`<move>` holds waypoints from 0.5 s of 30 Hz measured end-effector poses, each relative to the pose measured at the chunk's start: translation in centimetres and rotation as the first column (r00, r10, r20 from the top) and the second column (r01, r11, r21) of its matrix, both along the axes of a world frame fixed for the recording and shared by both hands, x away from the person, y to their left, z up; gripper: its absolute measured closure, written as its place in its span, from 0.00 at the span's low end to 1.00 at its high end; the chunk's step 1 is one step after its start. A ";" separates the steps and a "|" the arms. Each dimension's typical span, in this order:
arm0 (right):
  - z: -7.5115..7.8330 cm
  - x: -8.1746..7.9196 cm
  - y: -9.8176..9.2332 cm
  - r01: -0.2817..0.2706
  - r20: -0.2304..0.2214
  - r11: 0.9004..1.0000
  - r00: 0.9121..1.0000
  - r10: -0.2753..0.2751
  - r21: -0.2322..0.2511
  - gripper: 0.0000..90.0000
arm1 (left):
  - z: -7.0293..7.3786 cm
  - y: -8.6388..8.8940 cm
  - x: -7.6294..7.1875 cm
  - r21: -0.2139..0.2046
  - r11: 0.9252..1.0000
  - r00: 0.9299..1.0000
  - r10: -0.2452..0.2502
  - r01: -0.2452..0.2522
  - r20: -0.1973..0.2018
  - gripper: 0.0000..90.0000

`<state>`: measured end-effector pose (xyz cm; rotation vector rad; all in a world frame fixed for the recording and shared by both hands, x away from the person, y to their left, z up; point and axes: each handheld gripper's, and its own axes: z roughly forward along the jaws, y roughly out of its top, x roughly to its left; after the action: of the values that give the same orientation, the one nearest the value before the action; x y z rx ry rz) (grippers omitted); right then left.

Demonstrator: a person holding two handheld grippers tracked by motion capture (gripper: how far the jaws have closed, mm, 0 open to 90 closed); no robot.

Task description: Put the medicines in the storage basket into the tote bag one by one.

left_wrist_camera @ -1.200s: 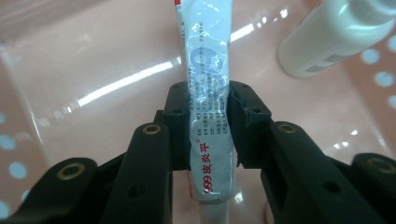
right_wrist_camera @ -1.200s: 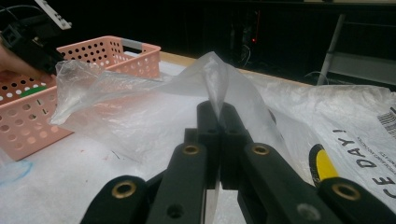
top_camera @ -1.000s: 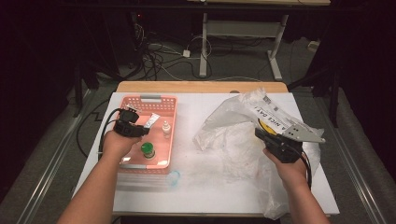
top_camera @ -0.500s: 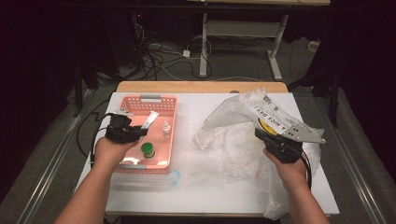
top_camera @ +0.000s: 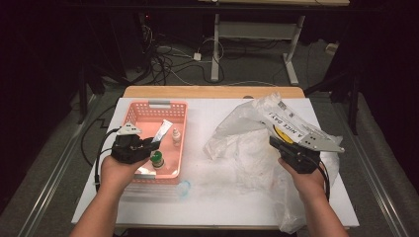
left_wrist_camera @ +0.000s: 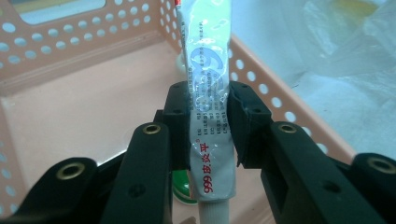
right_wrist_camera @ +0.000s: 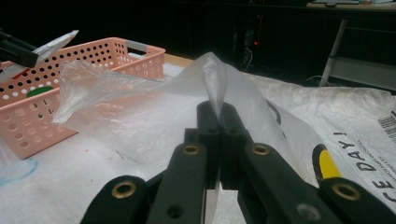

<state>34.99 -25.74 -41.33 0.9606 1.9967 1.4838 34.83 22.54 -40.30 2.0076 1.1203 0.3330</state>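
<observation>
My left gripper point(top_camera: 150, 144) hangs over the pink basket point(top_camera: 148, 105) and is shut on a silver tube point(top_camera: 164, 130) with red print. In the left gripper view the pads point(left_wrist_camera: 175, 116) squeeze the tube point(left_wrist_camera: 208, 88) at its middle, above the basket floor point(left_wrist_camera: 84, 116). My right gripper point(top_camera: 277, 144) is at the right, shut on a fold of the clear plastic bag point(top_camera: 247, 143). In the right gripper view its jaws point(right_wrist_camera: 217, 116) pinch a raised peak of the bag point(right_wrist_camera: 140, 112).
A green-capped bottle point(top_camera: 157, 159) and a small white bottle point(top_camera: 176, 137) lie in the basket. The bag carries a yellow and black label point(top_camera: 291, 126) and spreads across the table's right half. A clear lid point(top_camera: 184, 187) lies near the basket's front corner.
My left gripper has turned to point right and come a little toward the near side of the basket, lifting the tube with it. The right gripper and bag have kept still.
</observation>
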 end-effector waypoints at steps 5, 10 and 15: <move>0.0 0.0 0.1 -0.006 0.003 1.000 1.000 0.006 -0.005 1.00 | 0.1 -0.5 -1.5 -0.041 0.999 0.999 -0.020 0.021 0.034 0.77; 0.0 -0.1 0.1 -0.005 0.002 1.000 1.000 0.005 -0.007 1.00 | -0.1 -1.0 -2.8 -0.088 0.995 0.998 -0.036 0.041 0.058 0.77; 0.0 -0.2 0.1 -0.001 0.003 1.000 1.000 0.002 -0.006 1.00 | 0.0 -1.8 -4.0 -0.075 0.995 0.995 -0.065 0.071 0.081 0.77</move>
<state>34.82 -25.64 -41.28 0.9540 1.9994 1.4779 30.84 20.75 -40.32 1.9424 0.9994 0.3252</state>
